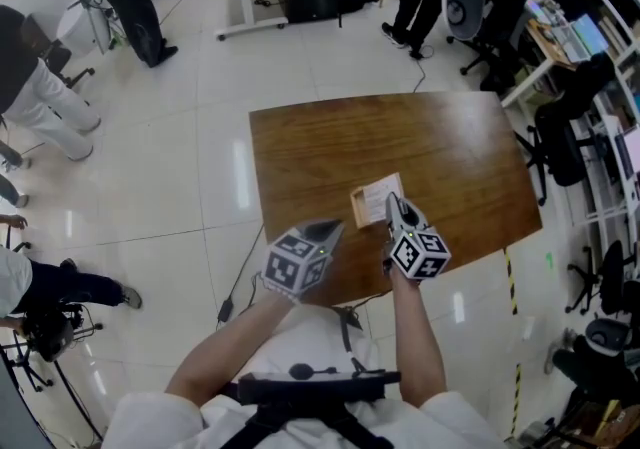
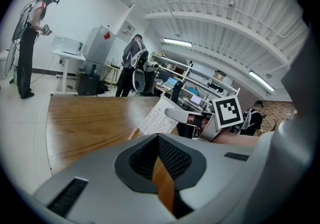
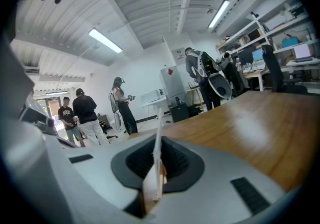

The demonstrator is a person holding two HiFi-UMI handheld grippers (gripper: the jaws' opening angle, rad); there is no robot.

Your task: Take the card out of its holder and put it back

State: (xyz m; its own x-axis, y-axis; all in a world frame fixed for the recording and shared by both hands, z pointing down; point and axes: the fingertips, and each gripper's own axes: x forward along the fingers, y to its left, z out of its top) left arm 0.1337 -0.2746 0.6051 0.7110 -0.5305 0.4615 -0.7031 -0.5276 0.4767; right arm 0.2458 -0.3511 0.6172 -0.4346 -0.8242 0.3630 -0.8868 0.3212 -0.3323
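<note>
My right gripper (image 1: 392,203) is clamped on the printed card (image 1: 380,195); in its own view the thin white edge stands upright between the closed jaws. The card leans over the near side of the wooden table (image 1: 400,137), its lower edge meeting the small wooden holder (image 1: 357,209); I can't tell whether it sits in the slot. My left gripper (image 1: 333,229) hangs just beside the holder at the table's near edge, apart from it, jaws together with only a thin wood-coloured slit between them. People stand around the room behind
</note>
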